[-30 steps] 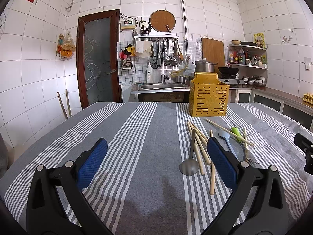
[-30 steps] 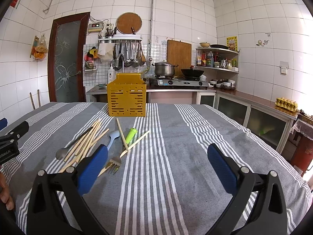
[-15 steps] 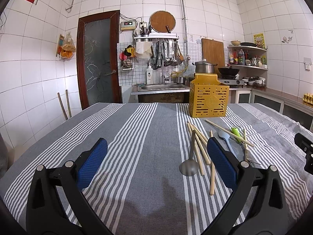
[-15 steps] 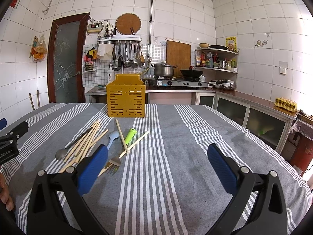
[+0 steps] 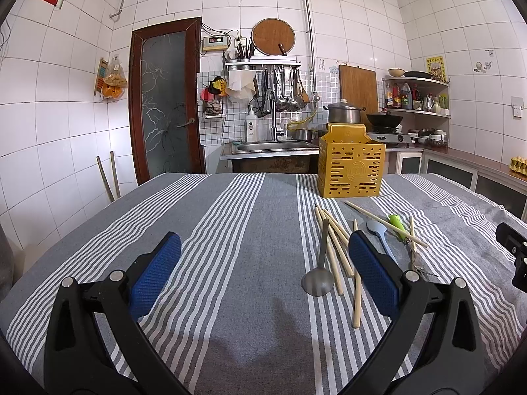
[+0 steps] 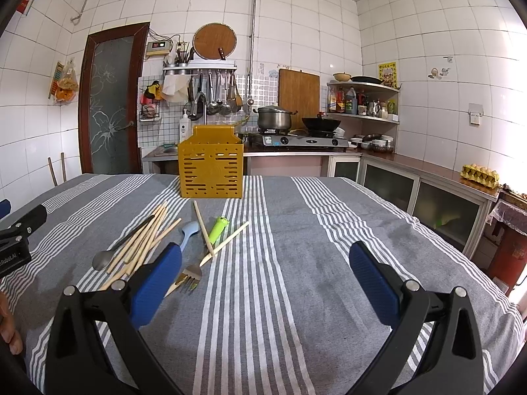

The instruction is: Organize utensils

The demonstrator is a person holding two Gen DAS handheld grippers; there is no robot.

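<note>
A yellow slotted utensil holder (image 5: pixel 351 170) (image 6: pixel 210 169) stands upright at the far side of the striped table. In front of it lie several wooden chopsticks (image 5: pixel 334 243) (image 6: pixel 141 241), a metal spoon (image 5: pixel 318 279) (image 6: pixel 102 258), a light blue spoon (image 5: pixel 378 230) (image 6: pixel 188 231) and a green-handled fork (image 5: pixel 397 223) (image 6: pixel 218 228). My left gripper (image 5: pixel 263 276) is open and empty, to the left of the pile. My right gripper (image 6: pixel 263 279) is open and empty, to the right of the pile; its left pad (image 6: pixel 154 288) hides part of the chopsticks.
The grey striped tablecloth (image 5: pixel 230 230) covers the whole table. Behind the table are a sink (image 5: pixel 273 146), a stove with pot and wok (image 6: pixel 296 131), and counters along the right wall (image 6: pixel 444 177). The left gripper's body (image 6: pixel 16 237) shows at the right view's left edge.
</note>
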